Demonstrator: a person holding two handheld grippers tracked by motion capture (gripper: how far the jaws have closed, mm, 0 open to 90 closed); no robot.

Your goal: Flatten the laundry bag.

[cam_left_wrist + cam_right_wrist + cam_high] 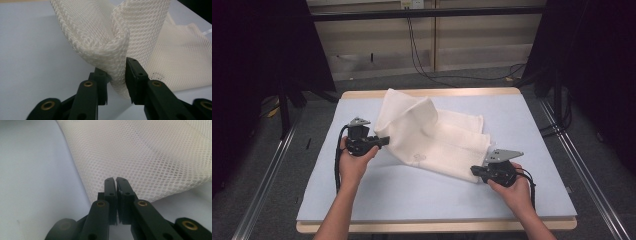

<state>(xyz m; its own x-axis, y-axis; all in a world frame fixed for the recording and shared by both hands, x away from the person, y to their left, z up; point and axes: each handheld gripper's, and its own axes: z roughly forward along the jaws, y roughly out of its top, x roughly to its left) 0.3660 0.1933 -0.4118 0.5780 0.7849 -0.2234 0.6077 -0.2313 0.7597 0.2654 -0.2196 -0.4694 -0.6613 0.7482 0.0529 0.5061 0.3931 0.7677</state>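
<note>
1. White mesh laundry bag [432,137] lying crumpled across the middle of the pale blue table mat [362,195], one end folded up into a raised hump toward the far left.
2. Faint round printed mark [419,157] on the bag's near face, too small and pale to read; seen again as a dotted ring [157,75] in the left gripper view, with no legible writing.
3. Left gripper [384,141] held in the left hand [354,162] at the bag's left edge, pointing right toward the fabric.
4. In the left gripper view, a thick rolled fold of mesh [117,62] hanging between the two black jaws, which stand partly apart; the right jaw lying against the fold, a sliver of gap at the left, so no firm pinch visible.
5. Right gripper [475,171] held in the right hand [512,192] at the bag's near right corner, pointing left.
6. In the right gripper view, jaws drawn nearly together at the mesh edge [117,180], a thin layer apparently nipped between the tips.
7. Wooden table edge [432,226] showing below the mat; black cables [422,60] trailing on the floor beyond.
</note>
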